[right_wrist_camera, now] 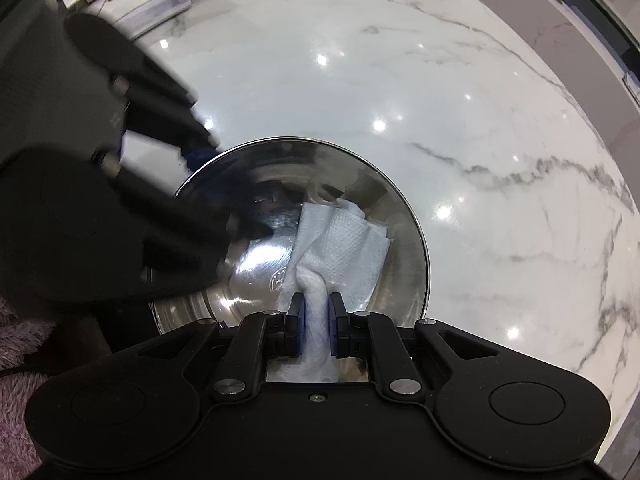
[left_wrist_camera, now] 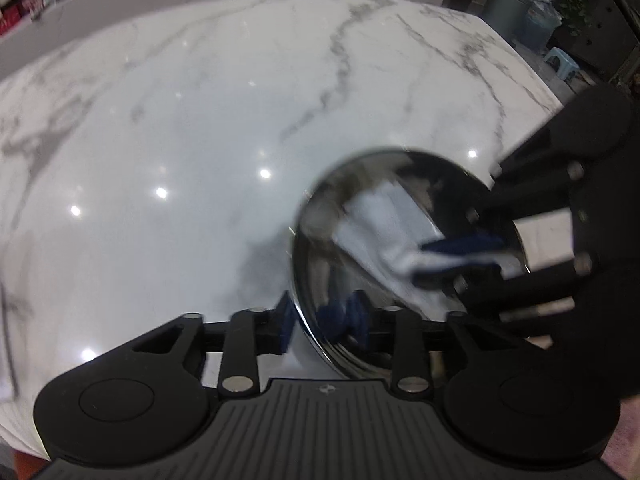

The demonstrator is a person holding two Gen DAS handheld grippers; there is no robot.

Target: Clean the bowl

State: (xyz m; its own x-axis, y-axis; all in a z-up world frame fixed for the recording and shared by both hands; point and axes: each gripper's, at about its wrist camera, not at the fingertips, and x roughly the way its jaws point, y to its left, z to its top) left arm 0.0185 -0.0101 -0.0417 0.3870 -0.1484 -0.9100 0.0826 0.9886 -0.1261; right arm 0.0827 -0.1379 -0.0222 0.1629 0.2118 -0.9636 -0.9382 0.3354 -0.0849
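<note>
Nearest the right wrist camera, the right gripper (right_wrist_camera: 317, 322) has its blue-padded jaws pinching a twisted neck of white paper towel (right_wrist_camera: 340, 248), the rest of which fans out across the inside of the steel bowl (right_wrist_camera: 404, 240). That bowl sits on the white marble bench (right_wrist_camera: 460, 100), just ahead of both grippers. From the left wrist camera, the left gripper (left_wrist_camera: 324, 318) straddles the near rim of the bowl (left_wrist_camera: 316, 248), one blue pad outside the wall and one inside (its jaws are part spread, and whether the pads actually press the rim cannot be told through the blur). A pink fuzzy sleeve (right_wrist_camera: 16, 400) shows at the lower left edge.
</note>
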